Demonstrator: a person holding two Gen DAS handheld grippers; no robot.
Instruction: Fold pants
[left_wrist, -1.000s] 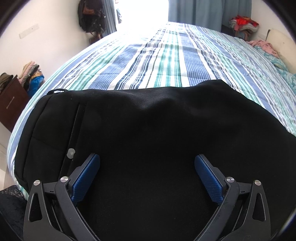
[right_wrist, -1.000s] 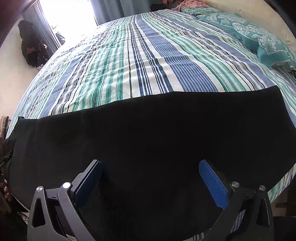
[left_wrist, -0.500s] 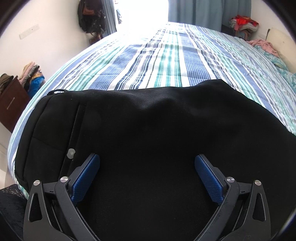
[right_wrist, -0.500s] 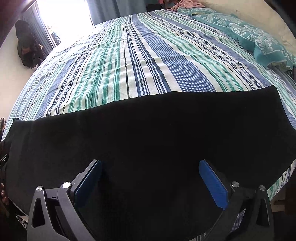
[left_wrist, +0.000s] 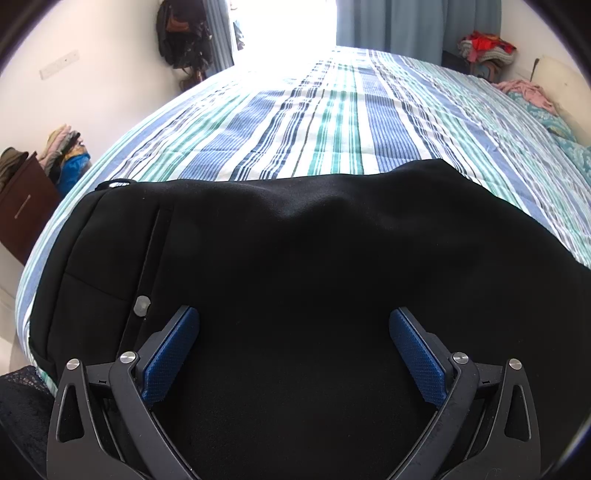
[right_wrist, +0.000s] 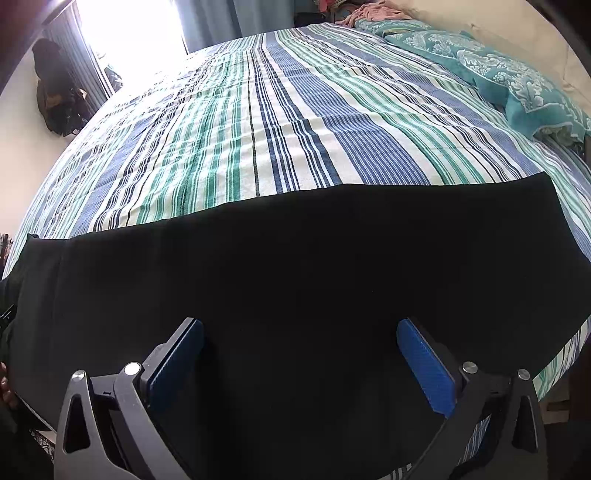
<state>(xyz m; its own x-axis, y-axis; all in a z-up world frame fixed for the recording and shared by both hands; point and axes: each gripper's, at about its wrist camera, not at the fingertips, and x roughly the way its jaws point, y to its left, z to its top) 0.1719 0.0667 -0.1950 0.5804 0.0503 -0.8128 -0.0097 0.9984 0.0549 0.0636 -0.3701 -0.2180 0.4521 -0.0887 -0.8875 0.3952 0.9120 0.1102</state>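
Black pants (left_wrist: 295, 258) flat under both spread grippers — left gripper (left_wrist: 294, 317), right gripper (right_wrist: 300, 328).

Both views close above pants (left_wrist: 295, 258)

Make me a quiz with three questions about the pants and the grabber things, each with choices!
1. Where do the black pants lie?
A. on the striped bed sheet
B. on the floor
C. on a chair

2. What colour are the pads on the left gripper?
A. red
B. blue
C. yellow

3. How is the right gripper?
A. shut on the pants
B. open, holding nothing
C. shut on a pillow

Answers:
1 A: the pants spread flat across the bed's near edge.
2 B: both finger pads show blue.
3 B: its fingers stand wide apart above the pants, with no cloth pinched between them.
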